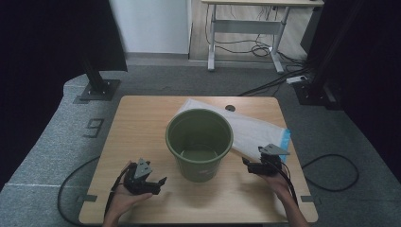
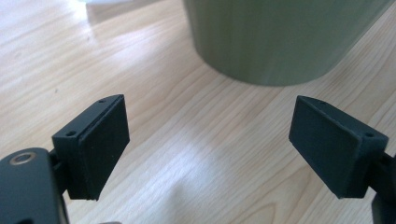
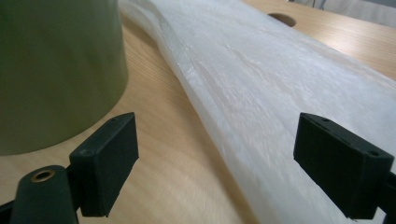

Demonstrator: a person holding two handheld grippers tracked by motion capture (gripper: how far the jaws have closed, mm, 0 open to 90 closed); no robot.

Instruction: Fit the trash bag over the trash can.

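Note:
A green plastic bucket [image 1: 199, 143] stands upright and empty in the middle of the wooden table [image 1: 142, 123]. Behind it and to its right lies a flat white plastic bag [image 1: 255, 130] with a blue edge [image 1: 285, 138]. My left gripper [image 1: 158, 182] is open near the front left of the bucket [image 2: 275, 37], jaws wide apart over bare wood. My right gripper [image 1: 248, 163] is open at the bucket's right [image 3: 51, 70], its jaws spread over the near edge of the bag [image 3: 280, 102]. Nothing is held between either pair of jaws.
A round cable hole [image 1: 230, 108] sits near the table's far edge. Black stand bases [image 1: 99, 90] flank the table on the grey floor. Cables [image 1: 331, 170] lie on the floor to the right. A desk frame [image 1: 246, 28] stands farther back.

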